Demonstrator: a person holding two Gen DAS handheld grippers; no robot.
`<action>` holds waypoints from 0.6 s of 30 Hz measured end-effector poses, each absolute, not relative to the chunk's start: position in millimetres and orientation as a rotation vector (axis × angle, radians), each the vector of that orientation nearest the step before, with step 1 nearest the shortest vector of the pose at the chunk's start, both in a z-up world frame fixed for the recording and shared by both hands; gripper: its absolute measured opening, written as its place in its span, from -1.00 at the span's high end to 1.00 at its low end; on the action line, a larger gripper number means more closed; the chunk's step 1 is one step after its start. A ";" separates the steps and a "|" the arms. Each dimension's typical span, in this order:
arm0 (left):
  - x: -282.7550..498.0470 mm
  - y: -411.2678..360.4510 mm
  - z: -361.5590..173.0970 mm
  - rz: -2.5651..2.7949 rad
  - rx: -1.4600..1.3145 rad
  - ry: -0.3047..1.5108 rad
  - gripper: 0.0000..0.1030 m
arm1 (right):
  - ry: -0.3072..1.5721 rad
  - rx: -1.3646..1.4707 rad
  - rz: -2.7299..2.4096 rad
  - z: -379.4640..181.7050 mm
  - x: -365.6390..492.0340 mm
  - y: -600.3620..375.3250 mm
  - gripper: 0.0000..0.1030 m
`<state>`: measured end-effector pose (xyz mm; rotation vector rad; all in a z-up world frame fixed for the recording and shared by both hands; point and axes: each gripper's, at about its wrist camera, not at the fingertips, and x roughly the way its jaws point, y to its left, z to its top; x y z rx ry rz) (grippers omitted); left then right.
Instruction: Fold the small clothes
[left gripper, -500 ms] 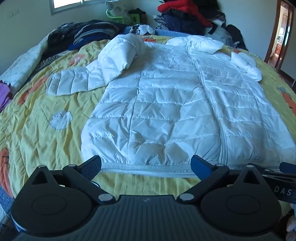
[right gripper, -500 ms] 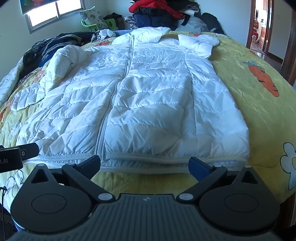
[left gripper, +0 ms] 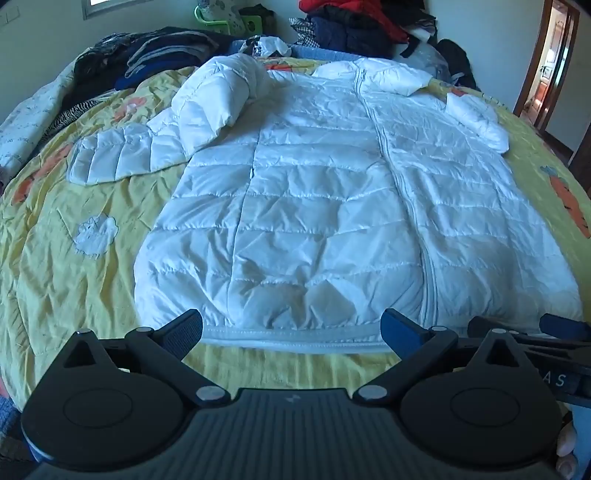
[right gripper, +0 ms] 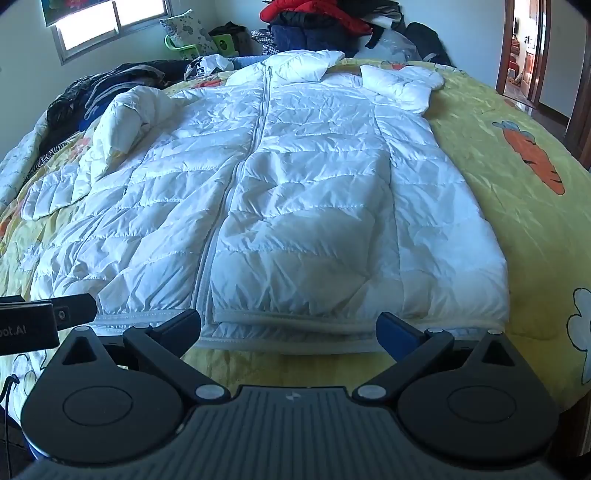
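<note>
Left wrist view: a white quilted jacket [left gripper: 325, 206] lies spread flat, front up and zipped, on a bed with a yellow bedspread [left gripper: 74, 266]. Its hem runs across the near edge of the bed, just ahead of the left tongs [left gripper: 291, 334], whose jaws stand wide apart with nothing between the pads — the hem band lies in the gap in front of them, not pinched. One sleeve [left gripper: 147, 144] stretches out to the left, bent back over itself near the shoulder; the other sleeve [left gripper: 476, 122] is folded in short at the far right. At the right edge of this view a part of the right tongs [left gripper: 535, 339] shows, close beside the left ones.

In the right wrist view the same jacket [right gripper: 303, 192] fills the middle, zip running from the collar down to the hem. The right tongs [right gripper: 288, 332] are also fully spread and empty, their tips just short of the hem's right half. A piece of the left tongs [right gripper: 44, 317] juts in from the left. A carrot print [right gripper: 532, 155] marks the bedspread [right gripper: 517, 240] to the right of the jacket. At the head of the bed sits a heap of dark and red clothes [right gripper: 317, 22], and more dark clothes [left gripper: 147, 51] lie along the far left side.
</note>
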<state>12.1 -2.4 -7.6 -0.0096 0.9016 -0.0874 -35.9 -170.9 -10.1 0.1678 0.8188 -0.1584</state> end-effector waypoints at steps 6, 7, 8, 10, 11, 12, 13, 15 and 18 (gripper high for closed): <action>15.6 -3.9 -10.9 -0.102 -0.018 0.922 -1.00 | 0.825 0.184 -0.154 -16.4 -27.3 -175.3 -0.99; 16.1 -3.9 -12.4 -0.111 -0.028 0.930 -1.00 | 0.827 0.183 -0.152 -16.6 -27.8 -175.2 -0.99; 16.3 -4.4 -13.3 -0.110 -0.028 0.934 -1.00 | 0.827 0.183 -0.150 -16.9 -27.5 -175.1 -1.00; 15.7 -6.5 -14.9 -0.098 -0.012 0.930 -1.00 | 0.830 0.180 -0.148 -17.7 -25.8 -174.4 -0.99; 16.4 -6.9 -15.3 -0.092 -0.008 0.936 -1.00 | 0.828 0.180 -0.147 -17.3 -25.9 -173.9 -1.00; 17.0 -6.8 -15.6 -0.087 -0.008 0.940 -1.00 | 0.827 0.180 -0.146 -17.3 -25.9 -173.8 -0.99; 17.4 -6.4 -15.7 -0.084 -0.008 0.940 -1.00 | 0.828 0.179 -0.145 -17.4 -25.5 -173.9 -1.00; 18.1 -6.1 -15.4 -0.078 -0.008 0.939 -1.00 | 0.830 0.181 -0.144 -17.7 -25.2 -174.0 -1.00; 18.8 -6.5 -16.0 -0.072 -0.005 0.943 -1.00 | 0.836 0.182 -0.143 -19.4 -24.2 -173.5 -0.99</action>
